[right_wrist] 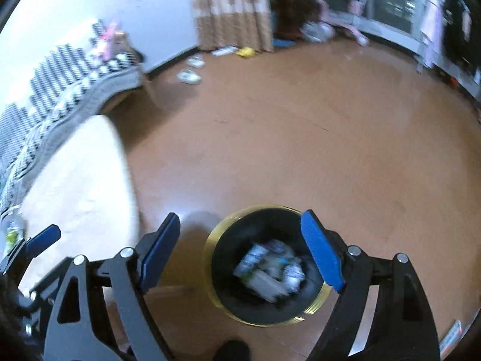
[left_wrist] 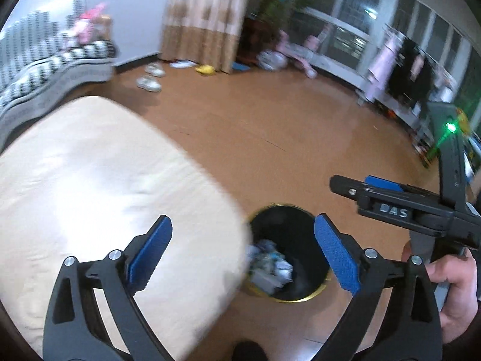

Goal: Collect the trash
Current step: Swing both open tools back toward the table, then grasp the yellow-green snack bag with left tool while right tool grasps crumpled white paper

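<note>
**Both grippers empty above the bin**

My left gripper has its blue pads spread wide with nothing between them; my right gripper stands just as wide and just as empty. Through both gaps, below the fingertips, I look into a black waste bin with a gold rim on the wooden floor. The trash lies at its bottom: crumpled wrappers and paper, white with bits of blue. I judge it light, soft and easily crushed, a little slippery where it is film; any loose piece should be pinched across a bunched fold, not a flat face.

Left of my left fingers a cream table top runs up to the bin and covers part of its rim. To the right, the other gripper and the hand holding it reach in.

Motion blur smears everything, so I cannot name single items in the bin, nor tell whether trash remains on the table's hidden parts.
</note>
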A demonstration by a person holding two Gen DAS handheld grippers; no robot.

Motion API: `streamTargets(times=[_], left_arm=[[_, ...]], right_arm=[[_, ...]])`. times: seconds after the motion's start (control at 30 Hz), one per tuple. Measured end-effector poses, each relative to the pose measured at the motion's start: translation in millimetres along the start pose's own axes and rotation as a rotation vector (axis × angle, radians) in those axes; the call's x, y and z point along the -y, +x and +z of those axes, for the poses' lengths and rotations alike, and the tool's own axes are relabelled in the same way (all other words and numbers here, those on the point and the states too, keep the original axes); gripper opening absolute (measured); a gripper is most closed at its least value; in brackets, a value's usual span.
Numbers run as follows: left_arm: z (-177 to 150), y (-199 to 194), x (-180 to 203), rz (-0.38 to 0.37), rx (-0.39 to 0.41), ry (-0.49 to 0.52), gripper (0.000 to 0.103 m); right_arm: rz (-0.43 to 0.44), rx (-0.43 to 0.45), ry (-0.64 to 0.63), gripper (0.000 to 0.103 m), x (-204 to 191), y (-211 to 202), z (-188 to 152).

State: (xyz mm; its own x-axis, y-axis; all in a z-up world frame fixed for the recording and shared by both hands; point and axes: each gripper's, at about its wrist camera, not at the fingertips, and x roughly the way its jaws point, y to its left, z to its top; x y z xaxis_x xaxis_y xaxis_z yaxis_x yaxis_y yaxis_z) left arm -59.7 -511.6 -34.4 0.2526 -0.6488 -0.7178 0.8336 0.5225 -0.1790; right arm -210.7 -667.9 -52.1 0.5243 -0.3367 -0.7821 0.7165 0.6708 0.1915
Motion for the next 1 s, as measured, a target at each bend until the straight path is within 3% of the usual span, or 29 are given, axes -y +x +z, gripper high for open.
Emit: streamTargets(times=[0.2, 0.37, 0.6, 0.77, 1.0], left_arm=[[-14.1, -63.6, -118.8, 0.205, 0.027, -0.17, 0.093], [-41.3, -125.8, -224.5, 0.389, 0.06, -0.31, 0.093], [-81.9, -188.8, -353.4, 0.66, 0.086, -0.439, 0.093], [-103.0, -198.3, -418.8, 0.685, 0.081, -0.504, 0.093], [-107.0, -177.3, -451.1, 0.643, 0.065, -0.523, 0.092]], right_arm=[[0.171, -0.019, -0.184, 0.08, -137.9, 6.9, 2.8], [0.303, -0.072, -0.325, 0.08, -257.6, 14.9, -15.3], [0.402, -0.124, -0.486, 0.08, -388.2, 20.3, -52.3], [0.427, -0.154, -0.535, 0.08, -437.6, 29.3, -72.1], [0.448, -0.185, -0.569, 0.08, -478.5, 58.6, -78.1]])
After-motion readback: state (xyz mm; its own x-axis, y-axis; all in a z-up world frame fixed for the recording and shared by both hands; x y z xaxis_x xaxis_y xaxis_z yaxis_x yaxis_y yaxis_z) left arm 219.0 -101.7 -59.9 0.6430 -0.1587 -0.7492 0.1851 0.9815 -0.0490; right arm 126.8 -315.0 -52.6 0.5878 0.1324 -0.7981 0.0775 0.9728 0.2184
